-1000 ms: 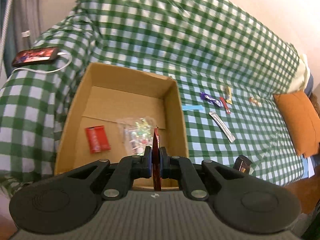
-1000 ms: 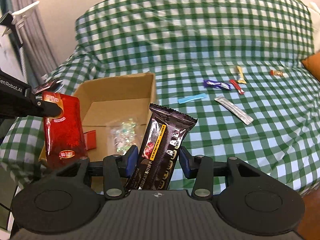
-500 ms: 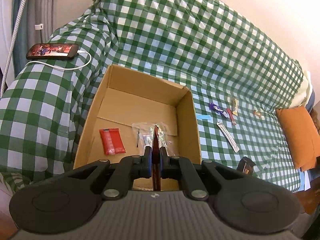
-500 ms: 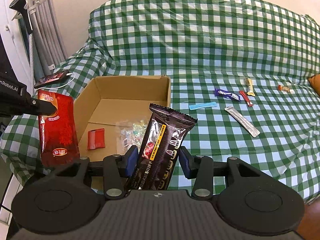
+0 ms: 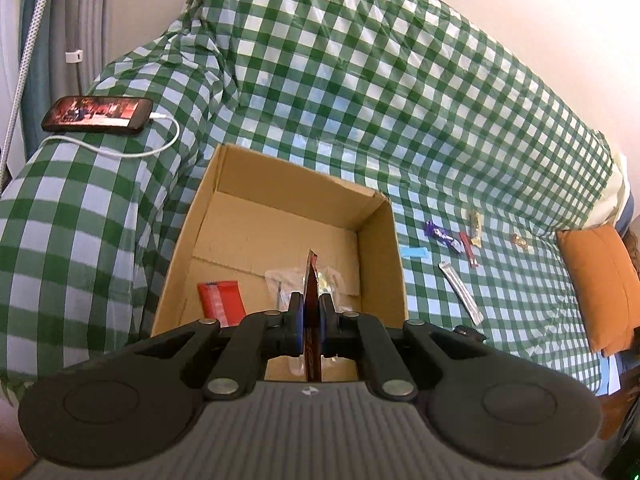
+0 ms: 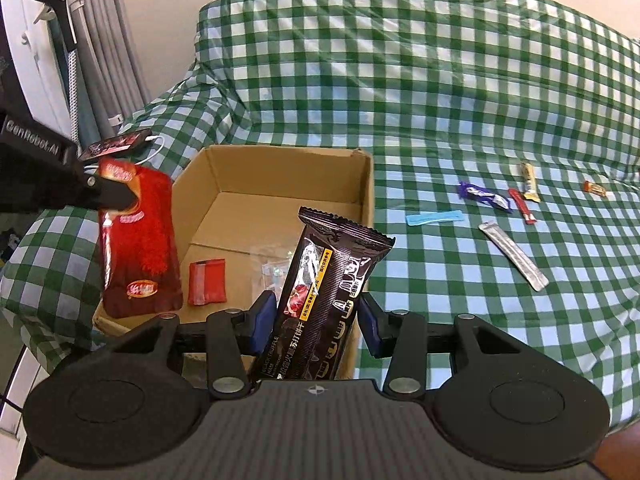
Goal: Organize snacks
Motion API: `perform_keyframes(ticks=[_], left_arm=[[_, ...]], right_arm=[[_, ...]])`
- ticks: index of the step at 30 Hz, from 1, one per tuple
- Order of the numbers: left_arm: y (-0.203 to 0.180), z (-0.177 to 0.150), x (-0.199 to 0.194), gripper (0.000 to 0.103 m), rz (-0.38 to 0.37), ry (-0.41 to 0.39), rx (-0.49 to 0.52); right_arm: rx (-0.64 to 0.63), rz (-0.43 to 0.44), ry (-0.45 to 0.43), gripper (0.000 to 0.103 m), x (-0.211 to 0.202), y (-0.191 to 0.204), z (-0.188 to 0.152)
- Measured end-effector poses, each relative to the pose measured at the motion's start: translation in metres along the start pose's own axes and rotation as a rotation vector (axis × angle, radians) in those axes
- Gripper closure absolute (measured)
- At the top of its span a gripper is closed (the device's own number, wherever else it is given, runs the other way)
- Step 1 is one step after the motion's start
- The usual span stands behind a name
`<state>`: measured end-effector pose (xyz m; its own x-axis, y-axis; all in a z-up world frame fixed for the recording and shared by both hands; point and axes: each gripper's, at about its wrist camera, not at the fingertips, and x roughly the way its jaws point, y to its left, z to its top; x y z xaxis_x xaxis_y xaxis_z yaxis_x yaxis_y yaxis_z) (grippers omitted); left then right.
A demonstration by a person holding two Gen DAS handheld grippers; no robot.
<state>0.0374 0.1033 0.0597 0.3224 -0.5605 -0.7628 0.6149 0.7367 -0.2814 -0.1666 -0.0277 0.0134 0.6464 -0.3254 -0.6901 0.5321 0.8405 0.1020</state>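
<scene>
The left gripper is clamped on a red snack pouch, which its own camera sees only edge-on as a thin dark-red sliver; the right wrist view shows the pouch's face hanging from the black finger at the near left corner of the cardboard box. The right gripper has its blue-padded jaws closed against the sides of a black cracker packet, held upright; the packet's lower end is hidden behind the gripper body.

Ahead of both grippers, inside the box, lie a small red packet and a clear bag of sweets, the bag partly covered by the held items in both views. Beyond the box, to the right on the green checked cover, loose snacks lie apart: a blue stick, a silver stick, a purple wrapper, a red stick, a yellow bar and a small orange sweet, too small to read. A phone with a white cable rests far left.
</scene>
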Motion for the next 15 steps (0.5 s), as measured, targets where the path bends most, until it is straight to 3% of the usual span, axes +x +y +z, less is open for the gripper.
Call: perform_keyframes(ticks=[15], left_arm=[[0.018,0.026,0.082,0.096,0.057,0.087,-0.023]], right_arm=[[-0.037,0.031,0.054,0.055,0.067,0.015,0.027]])
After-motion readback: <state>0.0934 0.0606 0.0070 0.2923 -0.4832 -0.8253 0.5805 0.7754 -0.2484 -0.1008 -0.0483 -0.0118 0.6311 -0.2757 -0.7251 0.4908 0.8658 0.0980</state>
